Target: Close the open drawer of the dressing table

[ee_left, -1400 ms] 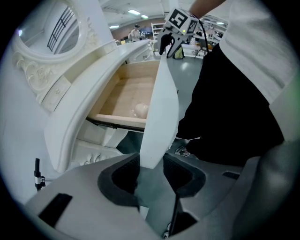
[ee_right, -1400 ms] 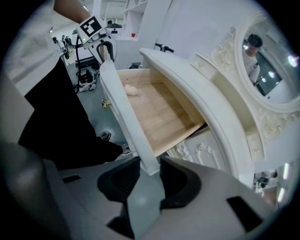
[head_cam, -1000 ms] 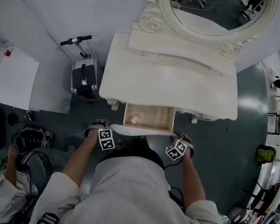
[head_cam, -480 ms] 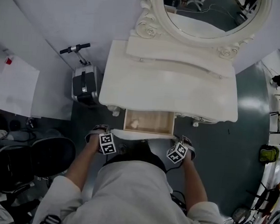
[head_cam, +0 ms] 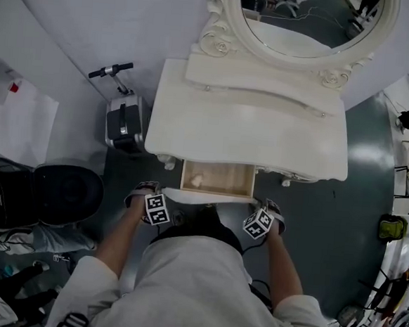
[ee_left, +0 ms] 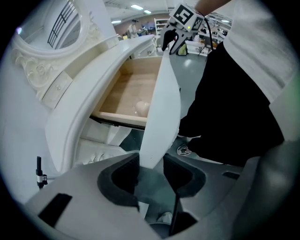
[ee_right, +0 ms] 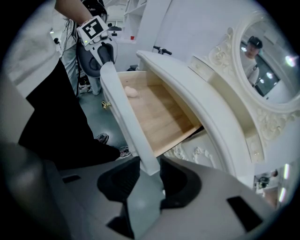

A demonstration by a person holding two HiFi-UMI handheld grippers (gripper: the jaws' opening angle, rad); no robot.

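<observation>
Left fingers (ee_left: 119,176) and right fingers (ee_right: 180,180) clamping drawer front (ee_left: 161,103) ends, lying crosswise, facing person (head_cam: 195,278)

No legible txt/labels/nos. anywhere.

Dim, soft light for you; floor (head_cam: 369,152) glare beyond your right gripper (head_cam: 266,203); gripper views warp, darken at edges.

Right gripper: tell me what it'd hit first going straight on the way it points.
The drawer front: its end already sits between the right gripper's jaws, so it looks like contact straight away.
</observation>
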